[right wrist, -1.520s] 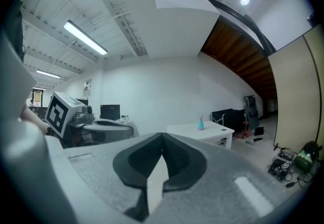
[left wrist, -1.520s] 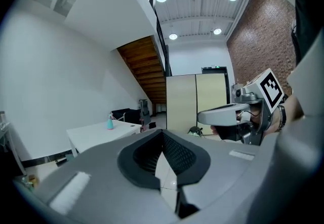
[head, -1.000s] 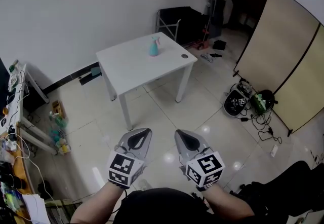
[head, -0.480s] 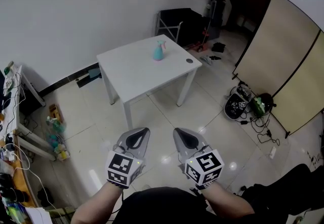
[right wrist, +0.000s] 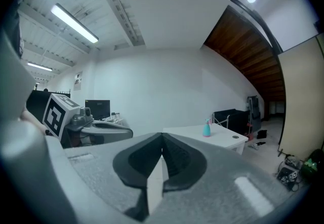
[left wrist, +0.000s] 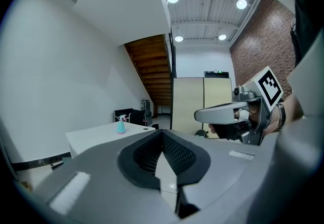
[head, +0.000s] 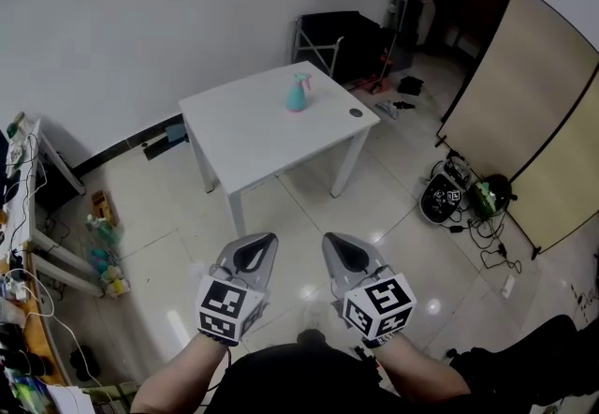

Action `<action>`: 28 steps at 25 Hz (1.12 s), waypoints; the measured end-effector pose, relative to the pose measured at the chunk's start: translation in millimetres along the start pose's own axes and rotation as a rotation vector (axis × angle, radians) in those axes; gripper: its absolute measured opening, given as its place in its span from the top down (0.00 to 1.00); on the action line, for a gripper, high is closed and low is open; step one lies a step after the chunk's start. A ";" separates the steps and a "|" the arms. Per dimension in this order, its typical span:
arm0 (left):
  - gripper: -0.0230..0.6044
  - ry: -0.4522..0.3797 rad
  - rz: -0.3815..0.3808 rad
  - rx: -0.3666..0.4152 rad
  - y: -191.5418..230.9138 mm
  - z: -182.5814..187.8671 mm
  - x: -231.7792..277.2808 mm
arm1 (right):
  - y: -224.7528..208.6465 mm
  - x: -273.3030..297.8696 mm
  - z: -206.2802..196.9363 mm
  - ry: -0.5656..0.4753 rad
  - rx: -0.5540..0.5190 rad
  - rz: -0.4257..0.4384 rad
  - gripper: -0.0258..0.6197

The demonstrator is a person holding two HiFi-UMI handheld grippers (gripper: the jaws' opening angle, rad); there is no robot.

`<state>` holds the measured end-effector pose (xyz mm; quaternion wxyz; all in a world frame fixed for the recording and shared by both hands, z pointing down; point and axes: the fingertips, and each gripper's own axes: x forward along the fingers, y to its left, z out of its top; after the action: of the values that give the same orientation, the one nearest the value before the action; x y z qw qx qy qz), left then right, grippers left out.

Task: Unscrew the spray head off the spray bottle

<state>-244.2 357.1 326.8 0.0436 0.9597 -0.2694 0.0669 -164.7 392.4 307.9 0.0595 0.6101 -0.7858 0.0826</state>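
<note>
Spray bottle: the teal spray bottle [head: 297, 99] stands upright on the far half of the white surface [head: 245, 139], well apart from both of your grippers.
Spray head: the pale spray head [head: 301, 79] sits on top of the bottle, its nozzle to one side.
Surface: a small dark round thing [head: 356, 112] lies near the right-hand corner, apart from the bottle; what it is you cannot tell at this range.
Left gripper: you hold your left gripper [head: 265, 242] low in front of you over the floor, pointing toward the surface. Its jaws are closed together with nothing between them.
Right gripper: your right gripper [head: 333, 242] sits just beside the left one, not touching it, pointing the same way. Its jaws are likewise closed on nothing.
Floor: glossy pale tiles [head: 309, 201] lie between you and the surface.
Behind the surface: a black framed piece of furniture [head: 339, 39] stands against the white wall.
To your right: a beige folding panel [head: 524, 98] stands upright, with a tangle of cables and gear [head: 459, 195] at its foot.
To your left: a cluttered desk [head: 21, 248] runs along the picture's edge.
</note>
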 end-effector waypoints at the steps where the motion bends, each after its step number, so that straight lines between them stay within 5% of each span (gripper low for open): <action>1: 0.94 0.003 0.003 0.004 1.8 0.1 5.5 | -5.1 3.6 0.1 -0.003 0.003 0.003 0.97; 17: 0.94 0.034 0.069 0.026 15.1 23.0 151.6 | -148.0 59.3 14.6 -0.009 0.021 0.067 0.97; 28: 0.94 0.072 0.111 0.030 24.4 23.0 207.4 | -205.1 84.4 11.2 -0.002 0.051 0.100 0.97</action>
<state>-79.2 227.6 336.8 0.0351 0.9407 -0.3196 0.1077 13.1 260.4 325.0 0.0392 0.5715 -0.8129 0.1047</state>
